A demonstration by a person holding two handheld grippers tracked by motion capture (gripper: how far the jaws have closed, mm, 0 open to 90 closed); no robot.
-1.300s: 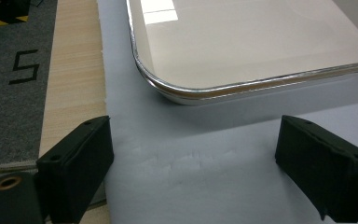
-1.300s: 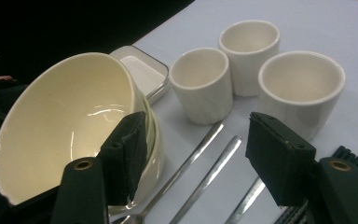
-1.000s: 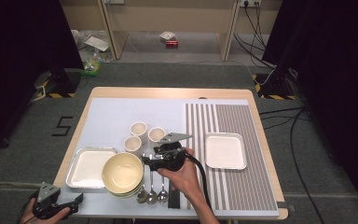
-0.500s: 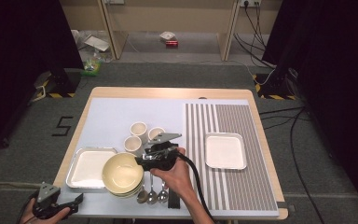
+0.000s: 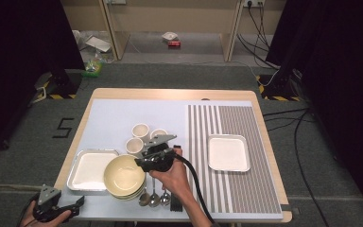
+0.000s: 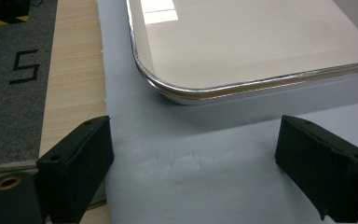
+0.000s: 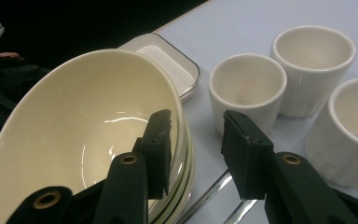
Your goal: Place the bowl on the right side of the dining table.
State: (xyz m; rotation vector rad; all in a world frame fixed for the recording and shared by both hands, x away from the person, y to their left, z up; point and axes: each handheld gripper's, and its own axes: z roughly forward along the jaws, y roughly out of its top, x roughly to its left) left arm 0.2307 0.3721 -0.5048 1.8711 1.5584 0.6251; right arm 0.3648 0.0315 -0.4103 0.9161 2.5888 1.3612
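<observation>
Cream bowls (image 5: 124, 177) sit stacked near the table's front edge, beside a steel tray (image 5: 90, 169). The right gripper (image 7: 196, 140) straddles the top bowl's rim, its fingers just closing, one inside, one outside, not yet pressing. The left gripper (image 5: 78, 204) rests at the front left corner, fingers released.

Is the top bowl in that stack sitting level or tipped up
Tipped. In the right gripper view the top bowl leans up off the bowls beneath it, with the right claw straddling its rim.
</observation>
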